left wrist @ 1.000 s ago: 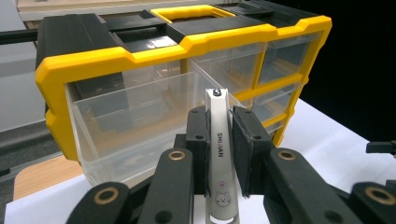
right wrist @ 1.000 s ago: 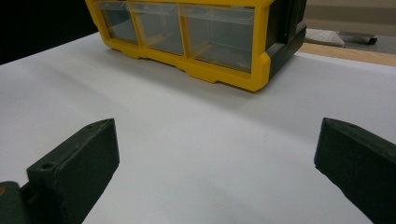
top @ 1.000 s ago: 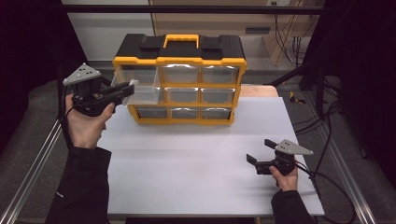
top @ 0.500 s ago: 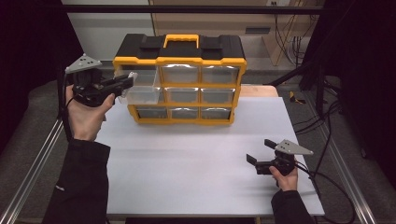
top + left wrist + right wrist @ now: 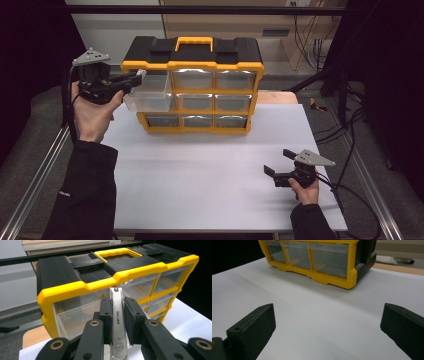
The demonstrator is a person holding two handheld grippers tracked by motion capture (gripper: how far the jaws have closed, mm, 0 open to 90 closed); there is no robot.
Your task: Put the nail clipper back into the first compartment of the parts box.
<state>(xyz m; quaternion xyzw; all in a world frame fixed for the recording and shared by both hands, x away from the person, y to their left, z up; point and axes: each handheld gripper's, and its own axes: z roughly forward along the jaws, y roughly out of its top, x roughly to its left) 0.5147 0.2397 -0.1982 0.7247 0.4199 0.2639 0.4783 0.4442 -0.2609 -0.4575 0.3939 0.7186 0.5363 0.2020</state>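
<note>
A yellow and black organizer (image 5: 192,65) with clear drawers stands at the back of the white table (image 5: 200,170). Its middle-left drawer (image 5: 150,102) is pulled out. My left gripper (image 5: 135,79) hovers at the organizer's upper left corner, above that drawer. It is shut on a slim white stick (image 5: 117,322) printed with a cat face, held upright in front of the organizer (image 5: 75,287). My right gripper (image 5: 279,161) rests on the table at the front right, open and holding nothing. Between its jaws (image 5: 327,315) lies bare table, with the organizer (image 5: 324,277) farther off.
Aluminium rails run along the table's left and right sides. Cables and a dark stand sit off the table at the right. A wide stretch of white surface lies between the organizer and the right gripper.
My left gripper has risen and moved right toward the organizer's top-left corner, still holding the white stick. The right gripper has stayed put.
</note>
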